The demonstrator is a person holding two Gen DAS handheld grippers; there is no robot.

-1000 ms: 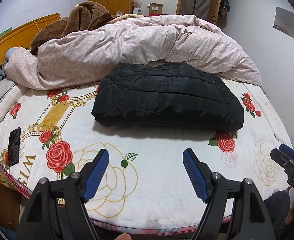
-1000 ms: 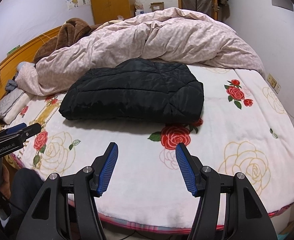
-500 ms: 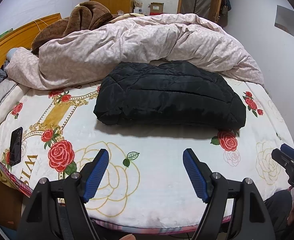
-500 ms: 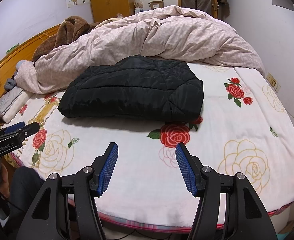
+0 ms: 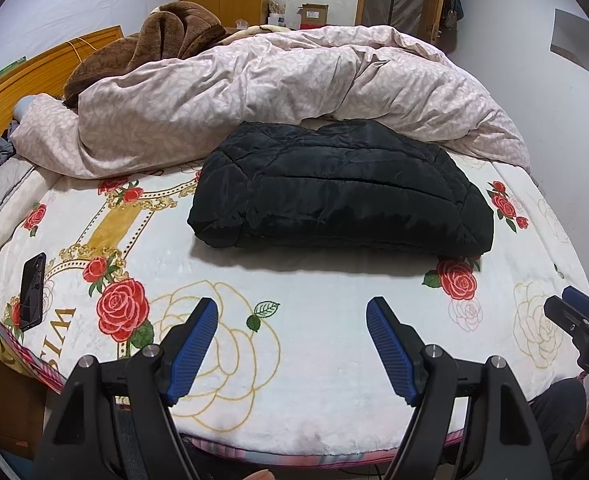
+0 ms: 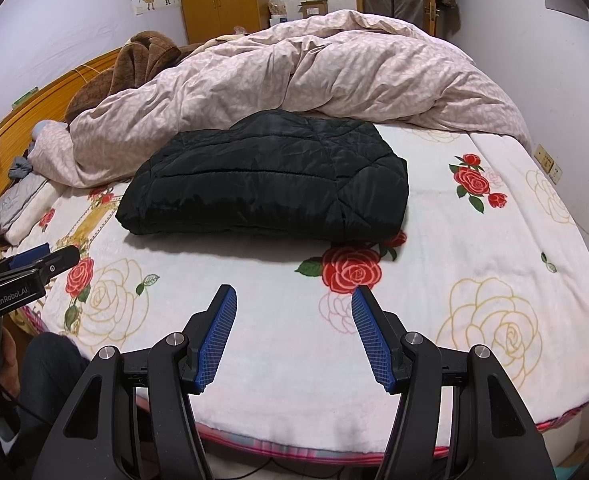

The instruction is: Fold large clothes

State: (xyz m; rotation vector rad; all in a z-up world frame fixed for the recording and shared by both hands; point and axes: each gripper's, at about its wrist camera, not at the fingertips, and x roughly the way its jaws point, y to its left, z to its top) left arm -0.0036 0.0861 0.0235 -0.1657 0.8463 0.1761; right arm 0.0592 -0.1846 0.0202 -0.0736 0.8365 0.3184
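black quilted jacket [image 5: 342,188] lies folded in a flat bundle mid-bed.

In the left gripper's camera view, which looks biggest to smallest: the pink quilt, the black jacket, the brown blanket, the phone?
1. Pink quilt
2. Black jacket
3. Brown blanket, partly hidden behind the quilt and farther off, so its true size is unsure
4. Phone

On the rose-print bed [image 5: 334,360] lie a folded black jacket [image 5: 346,184], pink duvet [image 5: 274,92] and phone [image 5: 33,292].
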